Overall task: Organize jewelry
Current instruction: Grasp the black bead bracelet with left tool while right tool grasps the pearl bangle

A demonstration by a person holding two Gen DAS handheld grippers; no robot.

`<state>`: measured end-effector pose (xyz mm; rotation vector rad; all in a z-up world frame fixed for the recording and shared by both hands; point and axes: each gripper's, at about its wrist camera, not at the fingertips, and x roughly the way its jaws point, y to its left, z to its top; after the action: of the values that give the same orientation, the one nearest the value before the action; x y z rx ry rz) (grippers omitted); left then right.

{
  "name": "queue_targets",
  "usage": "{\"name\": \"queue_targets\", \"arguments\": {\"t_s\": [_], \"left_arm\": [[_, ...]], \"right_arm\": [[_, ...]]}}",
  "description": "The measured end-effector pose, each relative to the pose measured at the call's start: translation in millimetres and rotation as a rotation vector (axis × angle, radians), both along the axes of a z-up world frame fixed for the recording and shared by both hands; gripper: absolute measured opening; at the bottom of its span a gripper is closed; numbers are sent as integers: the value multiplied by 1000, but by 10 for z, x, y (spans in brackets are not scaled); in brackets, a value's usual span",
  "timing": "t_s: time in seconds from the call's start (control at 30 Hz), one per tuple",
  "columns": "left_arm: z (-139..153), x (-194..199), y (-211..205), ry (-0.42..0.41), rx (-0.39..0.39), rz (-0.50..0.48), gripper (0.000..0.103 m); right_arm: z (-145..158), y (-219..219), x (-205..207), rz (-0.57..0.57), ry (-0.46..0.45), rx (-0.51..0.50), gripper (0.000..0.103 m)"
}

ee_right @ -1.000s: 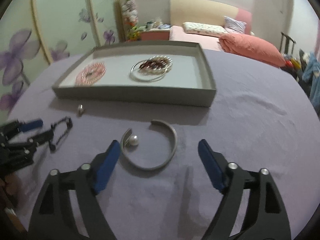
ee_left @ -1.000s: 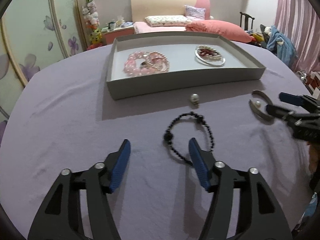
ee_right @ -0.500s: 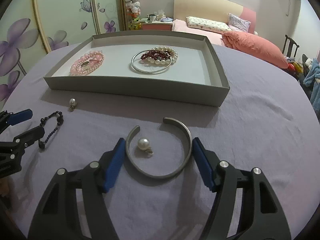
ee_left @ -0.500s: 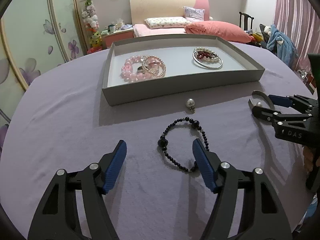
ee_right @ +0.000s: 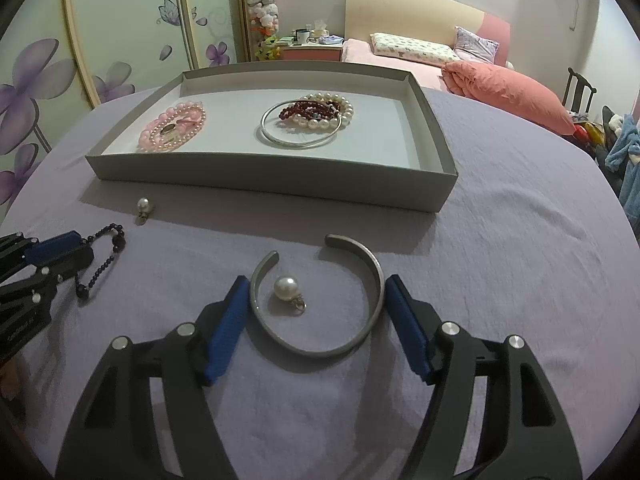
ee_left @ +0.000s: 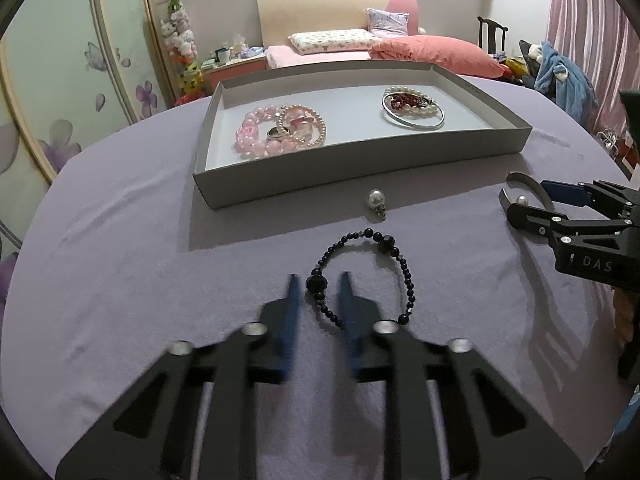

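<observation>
The left tool (ee_left: pixel 318 288), its jaws just narrowed, is clenched on the black bead bracelet (ee_left: pixel 394 258) at its near-left bead, on the counter (ee_left: pixel 120 280). The right tool (ee_right: pixel 312 290) is held wide around the silver cuff (ee_right: pixel 372 316), its right pad touching.

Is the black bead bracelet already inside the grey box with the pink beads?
No, the black bead bracelet lies on the purple cloth in front of the grey box, between the left gripper's blue fingers.

blur: left gripper (ee_left: pixel 319 286) fingers smeared, can't tell if the pads actually touch the black beaded bracelet (ee_left: pixel 362 276) | hidden: small ring-ish thing (ee_left: pixel 275 132) inside the pink bead bracelets (ee_left: pixel 256 136), too tiny to ID | cut off: right gripper (ee_left: pixel 532 204) runs off the frame edge in the left wrist view
</observation>
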<state>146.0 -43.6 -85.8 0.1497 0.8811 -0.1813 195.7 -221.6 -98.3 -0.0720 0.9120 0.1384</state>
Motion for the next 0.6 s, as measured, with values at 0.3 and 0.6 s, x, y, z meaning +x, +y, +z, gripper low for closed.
{"name": "queue_targets", "arguments": {"t_s": [0.3,0.6], "left_arm": [[5,45,35,0,-1,26,13],[8,60,42,2,-10,29,13]], "right_arm": [[-2,4,-1,0,1,2,66],[-2,3,-1,-1,0,2,67]]}}
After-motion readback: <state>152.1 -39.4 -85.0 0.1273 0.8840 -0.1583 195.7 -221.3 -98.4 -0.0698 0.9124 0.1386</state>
